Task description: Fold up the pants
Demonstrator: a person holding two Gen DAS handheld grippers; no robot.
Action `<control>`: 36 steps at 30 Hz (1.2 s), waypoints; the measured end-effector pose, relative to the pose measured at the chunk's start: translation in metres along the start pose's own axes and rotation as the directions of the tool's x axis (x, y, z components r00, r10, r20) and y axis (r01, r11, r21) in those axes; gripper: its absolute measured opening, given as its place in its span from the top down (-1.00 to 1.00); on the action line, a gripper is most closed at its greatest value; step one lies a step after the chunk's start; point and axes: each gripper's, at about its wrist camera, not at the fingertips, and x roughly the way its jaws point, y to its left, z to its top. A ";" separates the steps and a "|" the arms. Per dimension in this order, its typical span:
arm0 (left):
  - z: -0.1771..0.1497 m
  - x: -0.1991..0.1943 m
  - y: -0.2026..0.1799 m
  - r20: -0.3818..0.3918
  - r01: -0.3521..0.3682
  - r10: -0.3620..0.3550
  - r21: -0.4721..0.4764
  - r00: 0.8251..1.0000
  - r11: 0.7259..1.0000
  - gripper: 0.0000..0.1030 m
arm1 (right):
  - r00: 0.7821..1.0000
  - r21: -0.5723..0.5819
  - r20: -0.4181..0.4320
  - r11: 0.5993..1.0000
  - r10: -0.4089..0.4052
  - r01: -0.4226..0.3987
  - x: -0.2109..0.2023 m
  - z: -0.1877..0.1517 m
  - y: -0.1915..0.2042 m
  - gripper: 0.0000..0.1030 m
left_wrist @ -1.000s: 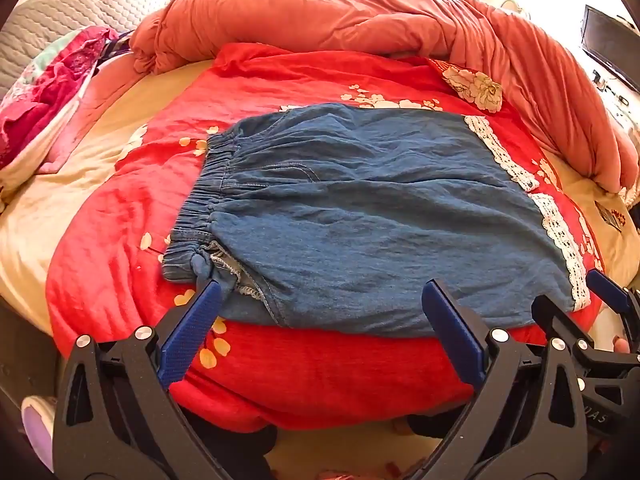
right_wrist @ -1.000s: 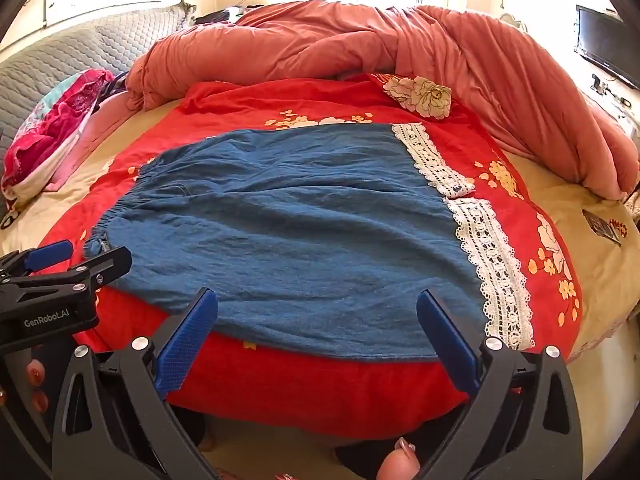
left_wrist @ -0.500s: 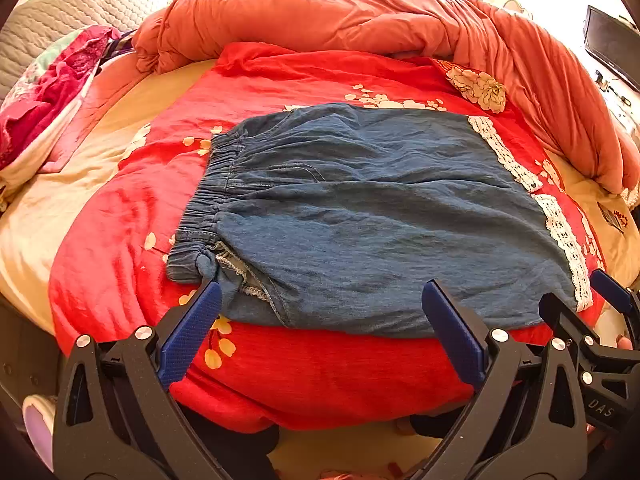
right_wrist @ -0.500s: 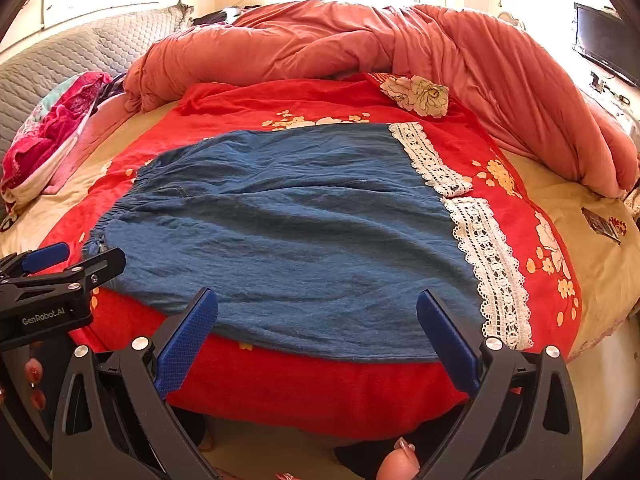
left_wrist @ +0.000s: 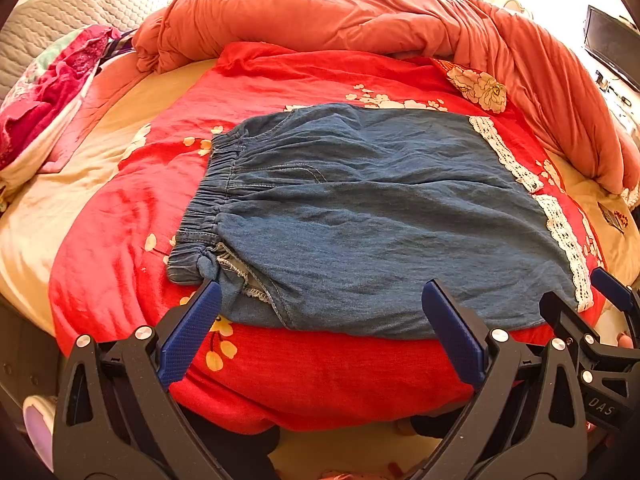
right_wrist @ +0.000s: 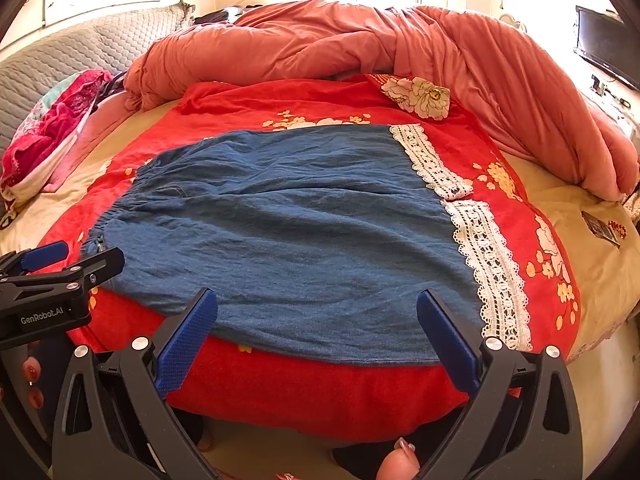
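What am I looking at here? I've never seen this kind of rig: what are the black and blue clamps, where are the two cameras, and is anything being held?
There is no robot arm. A person holds a hand-operated clamp in each hand, and each carries a fisheye camera looking forward along its two blue-padded fingers. One picture comes from the left gripper, the other from the right gripper; each also glimpses the other at its edge. Both are open and hold nothing. Ahead lie blue denim pants spread flat on a red floral blanket on a bed, elastic waistband to the left and white lace hems to the right. An orange duvet is bunched behind.
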 end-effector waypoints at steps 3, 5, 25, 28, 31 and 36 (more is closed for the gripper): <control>0.001 -0.001 0.002 0.000 -0.002 0.002 0.000 1.000 1.000 -0.84 | 1.000 0.001 -0.001 1.000 0.003 -0.003 0.001 0.000 -0.001 -0.92; -0.001 0.001 0.000 0.000 0.000 0.000 -0.004 1.000 1.000 -0.84 | 1.000 0.002 -0.003 1.000 0.004 -0.004 0.002 0.000 -0.001 -0.92; -0.002 0.005 0.004 -0.013 -0.001 0.001 0.000 1.000 1.000 -0.84 | 1.000 -0.003 -0.004 1.000 -0.002 0.002 0.009 0.006 -0.001 -0.92; -0.002 0.007 0.005 -0.015 0.001 -0.001 0.001 1.000 1.000 -0.84 | 1.000 -0.003 -0.007 1.000 -0.004 0.004 0.011 0.008 -0.002 -0.92; 0.006 0.012 0.000 -0.020 0.001 -0.001 0.002 1.000 1.000 -0.84 | 1.000 -0.004 -0.007 1.000 -0.002 0.002 0.013 0.010 -0.002 -0.92; 0.014 0.020 0.006 -0.019 -0.006 0.006 -0.008 1.000 1.000 -0.84 | 1.000 -0.011 -0.011 1.000 0.009 -0.009 0.019 0.015 -0.002 -0.92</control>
